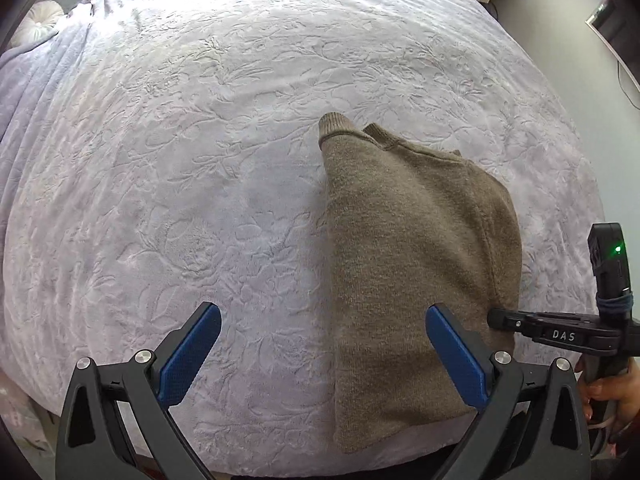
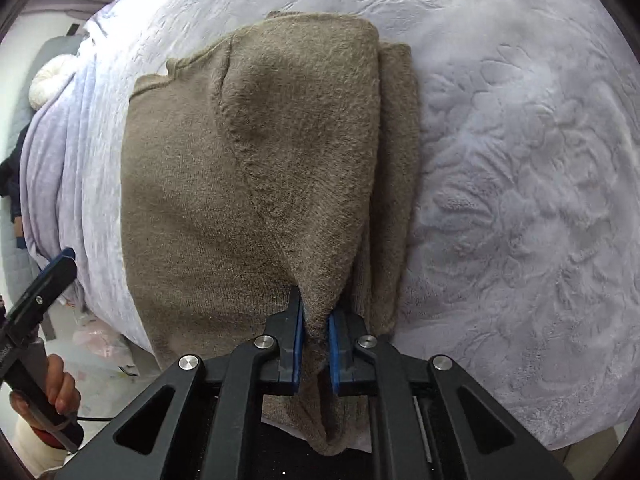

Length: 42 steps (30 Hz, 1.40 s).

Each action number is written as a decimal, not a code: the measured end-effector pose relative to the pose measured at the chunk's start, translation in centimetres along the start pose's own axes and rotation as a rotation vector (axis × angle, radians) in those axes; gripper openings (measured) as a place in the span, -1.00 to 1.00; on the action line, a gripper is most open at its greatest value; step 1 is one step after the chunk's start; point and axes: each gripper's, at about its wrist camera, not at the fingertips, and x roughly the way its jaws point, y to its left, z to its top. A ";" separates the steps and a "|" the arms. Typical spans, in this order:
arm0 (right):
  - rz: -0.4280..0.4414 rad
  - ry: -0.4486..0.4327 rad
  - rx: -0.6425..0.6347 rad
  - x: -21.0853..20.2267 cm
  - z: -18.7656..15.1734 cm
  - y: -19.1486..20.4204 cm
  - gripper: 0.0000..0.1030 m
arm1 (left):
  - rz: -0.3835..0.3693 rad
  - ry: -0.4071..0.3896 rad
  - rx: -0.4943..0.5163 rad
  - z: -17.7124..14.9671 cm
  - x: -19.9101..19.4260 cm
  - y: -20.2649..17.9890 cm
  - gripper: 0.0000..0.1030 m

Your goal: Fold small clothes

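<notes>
one sweater (image 2: 200, 184) fold pinched, right gripper (image 2: 316, 344).

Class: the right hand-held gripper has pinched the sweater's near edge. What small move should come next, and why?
Probably lift that pinched edge and carry it toward the collar. The right hand-held gripper is shut on a fold of the brown sweater, while the left hand-held gripper hangs open, holding nothing.

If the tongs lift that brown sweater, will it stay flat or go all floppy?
Probably floppy: the brown sweater already bunches into a soft ridge where the right tongs pinch it. It looks fuzzy, so it likely won't slip out. The unheld part would probably sag and drag on the bedspread.
</notes>
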 end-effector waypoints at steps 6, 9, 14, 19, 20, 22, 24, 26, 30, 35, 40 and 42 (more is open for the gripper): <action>-0.022 -0.001 -0.008 -1.6 -0.5 -0.8 -0.79 | 0.029 0.042 0.005 -0.5 0.6 -0.9 0.99; -0.051 0.009 0.023 -2.7 -0.5 -1.5 -0.74 | 0.056 0.048 0.018 -0.8 0.8 -1.4 0.99; -0.205 -0.021 0.026 -4.6 -0.4 -1.3 -0.28 | 0.044 0.062 0.008 -1.0 1.0 -1.6 0.99; -0.219 -0.138 -0.064 -7.2 -0.2 1.0 -0.28 | 0.065 0.094 0.006 -1.1 1.5 -1.8 0.99; -0.210 -0.152 -0.088 -7.3 -0.1 1.7 -0.28 | 0.069 0.103 0.007 -1.2 1.7 -1.8 0.99; -0.190 -0.158 -0.138 -6.8 0.1 3.8 -0.28 | 0.079 0.126 0.012 -1.3 2.0 -2.0 0.99; -0.183 -0.130 -0.179 -5.6 0.0 4.5 -0.28 | 0.090 0.142 0.020 -1.5 2.3 -2.2 0.99; -0.213 -0.062 -0.193 -3.3 0.3 4.4 -0.28 | 0.095 0.152 0.028 -1.6 2.5 -2.3 0.99; -0.225 0.008 -0.053 -1.9 0.0 1.2 -0.23 | 0.111 0.158 0.029 -1.8 2.2 -2.4 0.99; -0.247 -0.037 0.011 -5.6 -0.7 -0.6 0.10 | 0.133 0.141 0.042 -1.7 1.5 -2.8 0.99; -0.265 -0.089 0.028 -8.8 -0.8 -0.2 0.27 | 0.129 0.114 0.053 -1.4 0.8 -3.2 0.99; -0.278 -0.106 0.007 -9.6 -0.7 0.7 0.45 | 0.132 0.099 0.052 -1.2 0.5 -3.3 0.99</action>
